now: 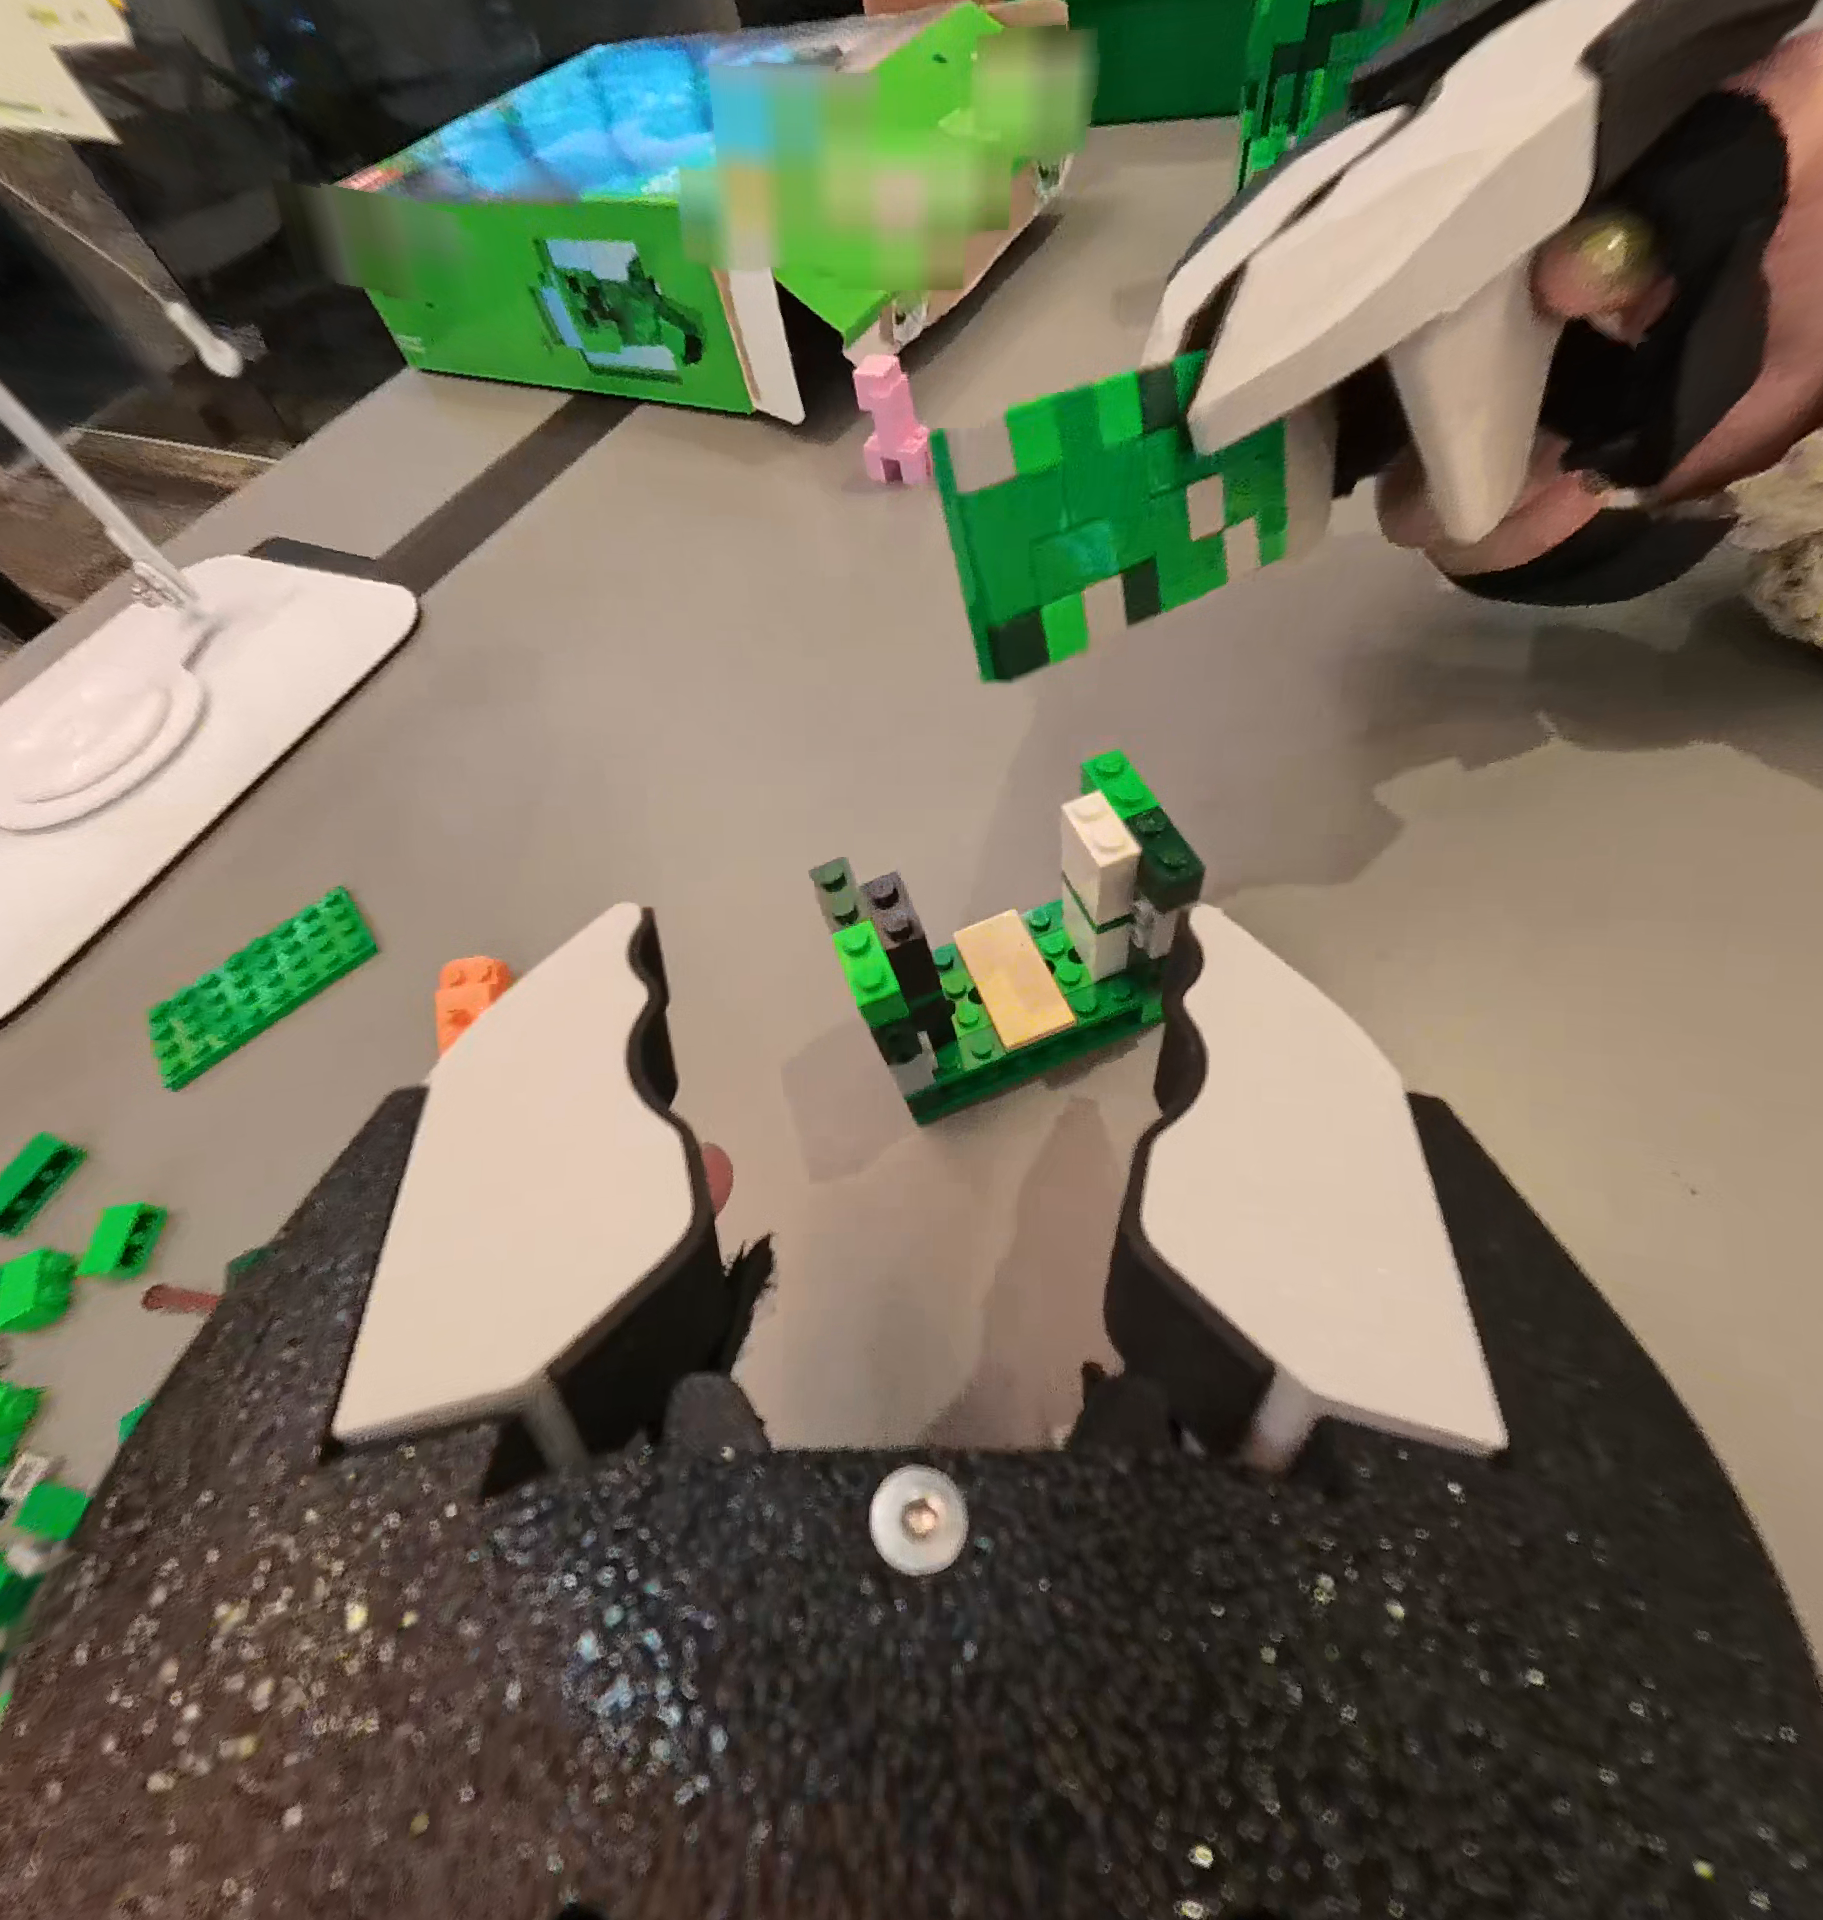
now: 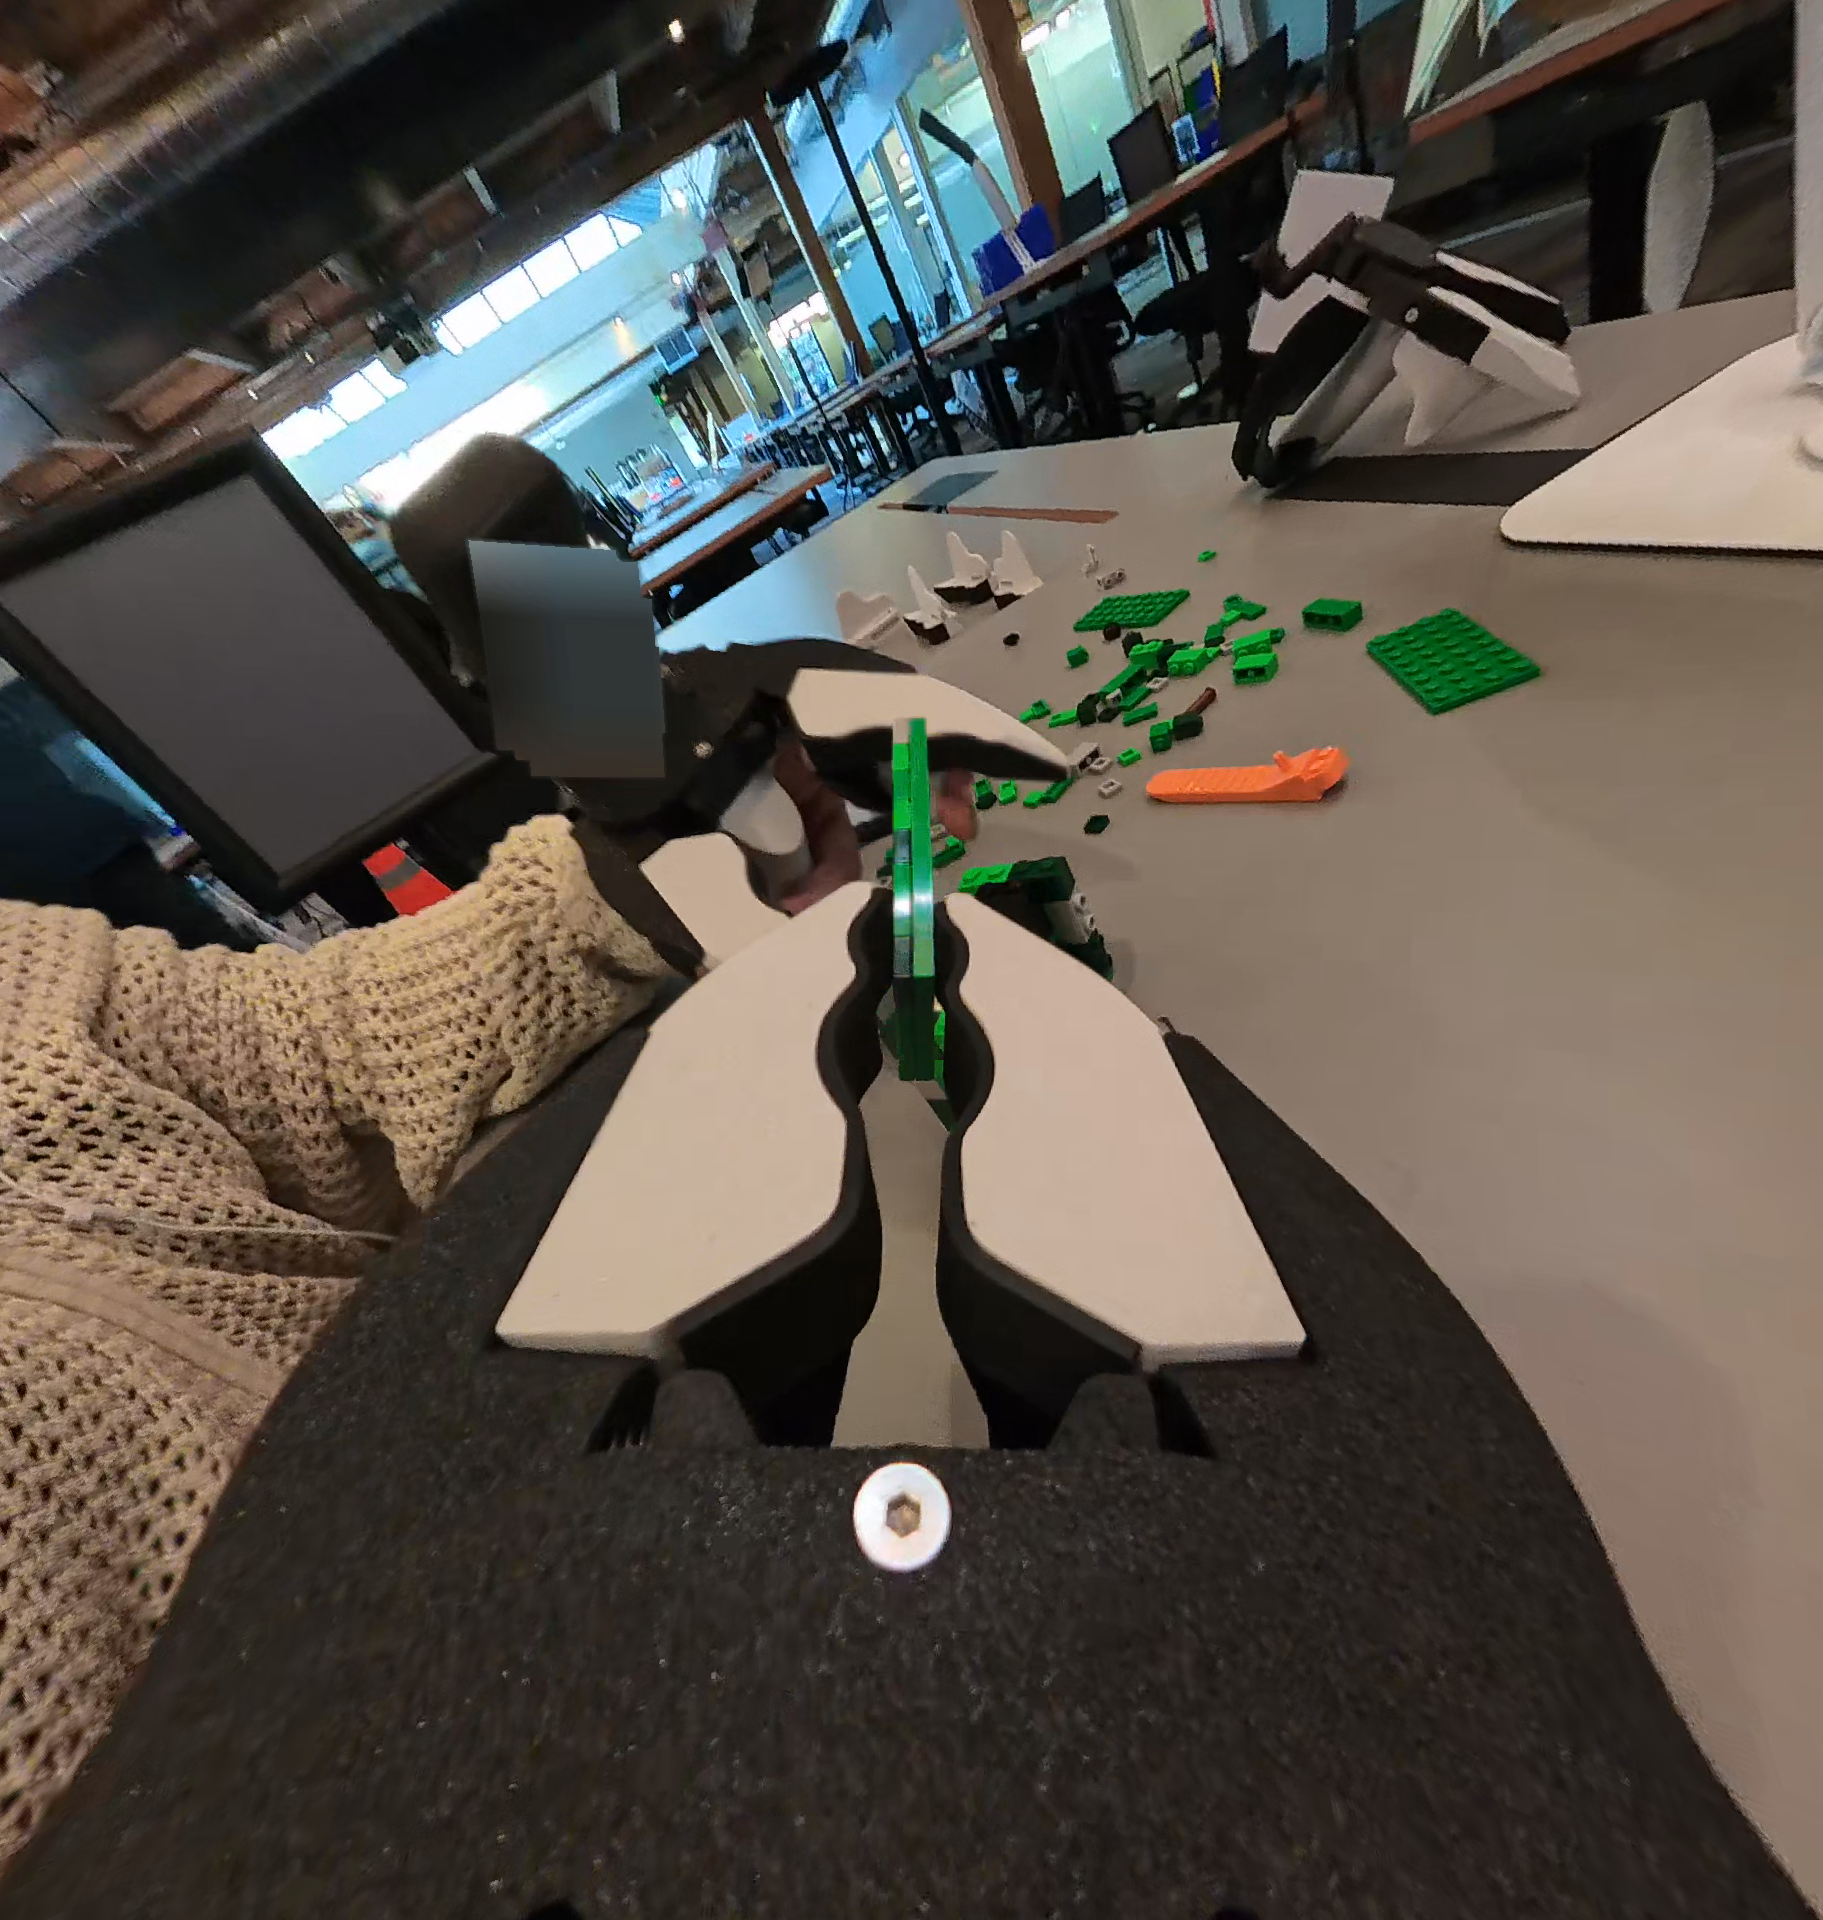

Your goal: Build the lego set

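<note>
Green tiled panel (image 1: pixel 1125 509), patchwork of light, dark and grey squares, held up off the worktop (image 1: pixel 678 675) by one edge; right claw (image 1: pixel 1213 410) clamped on it. Seen edge-on in the right wrist view, panel (image 2: pixel 912 904) stands thin and upright between the pinched fingers (image 2: pixel 1032 997).

Below and nearer than the panel: partial build (image 1: pixel 1000 966) on the worktop. Green base, tan tile on its middle, dark and green stack at one end, white and green stack at the other.

Left claw (image 1: pixel 917 997) wide apart, holding nothing; its right fingertip looks just beside the build's white-stack end, contact not clear.

Left of the build: orange brick (image 1: pixel 467 992), partly hidden by a finger; farther left a flat green plate (image 1: pixel 263 987); beyond that, loose green bricks (image 1: pixel 29 1247) at the frame edge.

Behind the panel: small pink figure (image 1: pixel 891 426) standing, then the green set box (image 1: pixel 595 270).

Far left of the build: white stand base (image 1: pixel 159 686).

Right wrist view, past the panel: orange separator tool (image 2: pixel 1250 779), square green plate (image 2: pixel 1452 660), scatter of small green pieces (image 2: pixel 1167 665). Cream knit sleeve (image 2: pixel 211 1091) on the near left.
</note>
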The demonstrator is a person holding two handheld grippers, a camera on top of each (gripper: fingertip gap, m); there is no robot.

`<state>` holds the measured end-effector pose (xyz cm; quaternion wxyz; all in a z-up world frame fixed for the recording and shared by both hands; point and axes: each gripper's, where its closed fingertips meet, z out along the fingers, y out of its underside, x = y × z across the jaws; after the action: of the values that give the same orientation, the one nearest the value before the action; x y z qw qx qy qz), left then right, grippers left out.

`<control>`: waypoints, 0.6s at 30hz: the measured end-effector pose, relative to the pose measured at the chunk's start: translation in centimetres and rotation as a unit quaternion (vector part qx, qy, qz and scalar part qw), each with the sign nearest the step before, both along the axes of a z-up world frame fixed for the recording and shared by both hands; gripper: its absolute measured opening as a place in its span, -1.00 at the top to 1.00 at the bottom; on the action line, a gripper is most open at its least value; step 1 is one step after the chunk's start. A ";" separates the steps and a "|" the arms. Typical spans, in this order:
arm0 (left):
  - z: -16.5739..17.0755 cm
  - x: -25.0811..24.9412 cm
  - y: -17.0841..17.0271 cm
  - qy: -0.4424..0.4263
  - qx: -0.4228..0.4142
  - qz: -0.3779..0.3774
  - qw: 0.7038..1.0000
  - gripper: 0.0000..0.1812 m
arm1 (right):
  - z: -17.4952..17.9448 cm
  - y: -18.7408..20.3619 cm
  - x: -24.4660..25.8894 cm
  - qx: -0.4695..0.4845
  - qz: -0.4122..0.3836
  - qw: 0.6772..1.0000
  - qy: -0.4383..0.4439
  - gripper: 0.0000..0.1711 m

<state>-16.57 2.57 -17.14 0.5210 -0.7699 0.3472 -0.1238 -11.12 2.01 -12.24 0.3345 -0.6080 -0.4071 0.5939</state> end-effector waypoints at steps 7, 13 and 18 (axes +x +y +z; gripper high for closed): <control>-1.4 1.8 -2.7 -0.015 -0.059 -0.074 0.995 0.10 | 0.9 -0.2 0.3 0.000 0.001 1.000 0.019 0.93; -0.8 1.4 -5.5 0.015 -0.037 -0.102 0.994 0.30 | 1.3 -0.5 0.4 -0.017 0.011 0.999 0.030 0.93; 4.9 0.9 -3.9 -0.024 0.151 -0.037 0.988 0.21 | 2.5 -3.4 -0.2 -0.086 0.102 0.990 0.052 0.93</control>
<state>-15.69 -1.33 -12.24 0.6344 -0.6662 0.3771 -0.1075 -11.36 -1.42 -9.75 0.2394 -0.5581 -0.3958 0.6889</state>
